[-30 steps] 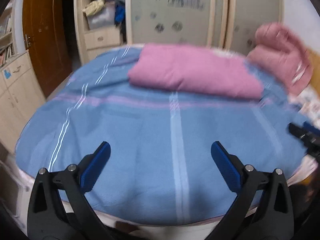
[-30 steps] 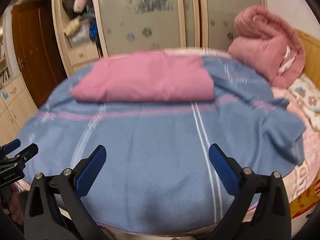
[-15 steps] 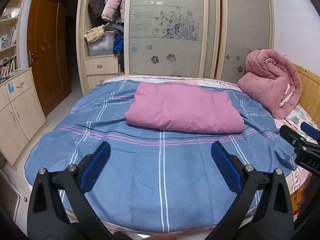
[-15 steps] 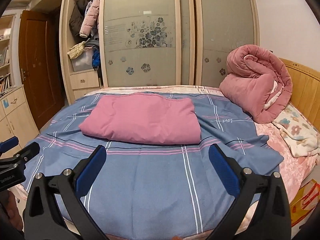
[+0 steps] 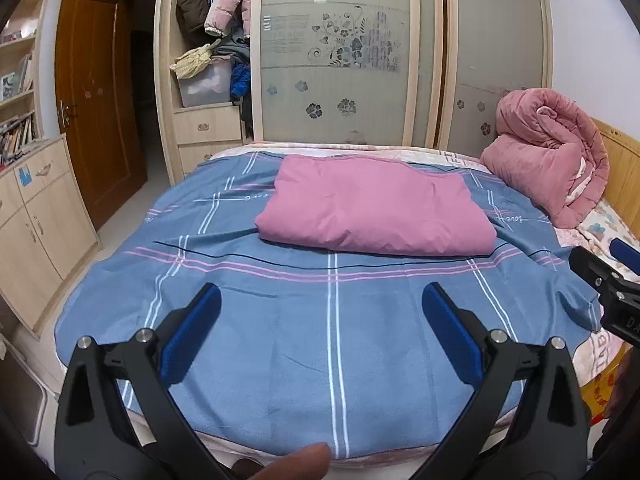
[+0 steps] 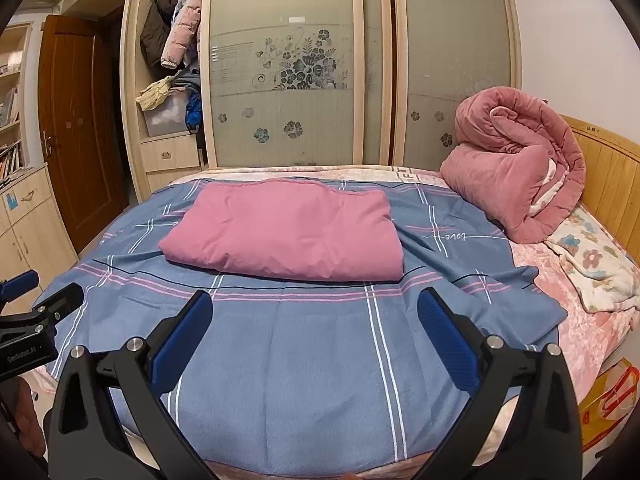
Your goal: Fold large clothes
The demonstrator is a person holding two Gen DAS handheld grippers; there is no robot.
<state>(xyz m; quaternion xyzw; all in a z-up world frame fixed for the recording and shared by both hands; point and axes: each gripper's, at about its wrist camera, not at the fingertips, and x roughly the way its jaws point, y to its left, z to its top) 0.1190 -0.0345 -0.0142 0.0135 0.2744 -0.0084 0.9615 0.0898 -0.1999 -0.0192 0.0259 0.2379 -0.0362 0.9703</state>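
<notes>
Bed (image 5: 460, 158) under blue sheet (image 5: 280, 340) (wardrobe (image 5: 336, 52) behind).

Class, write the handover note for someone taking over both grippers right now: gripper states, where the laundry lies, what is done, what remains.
Left gripper: open, empty, above the near edge of the bed.
Right gripper: open, empty, alongside it.
Blue plaid sheet: spread flat over the bed, unfolded, right corner rumpled.
Pink folded cover: lies on the sheet's far half, already folded.
Rolled pink quilt: by the headboard, off the sheet.
Left to do: probably move the pink cover aside, then fold the sheet.
</notes>
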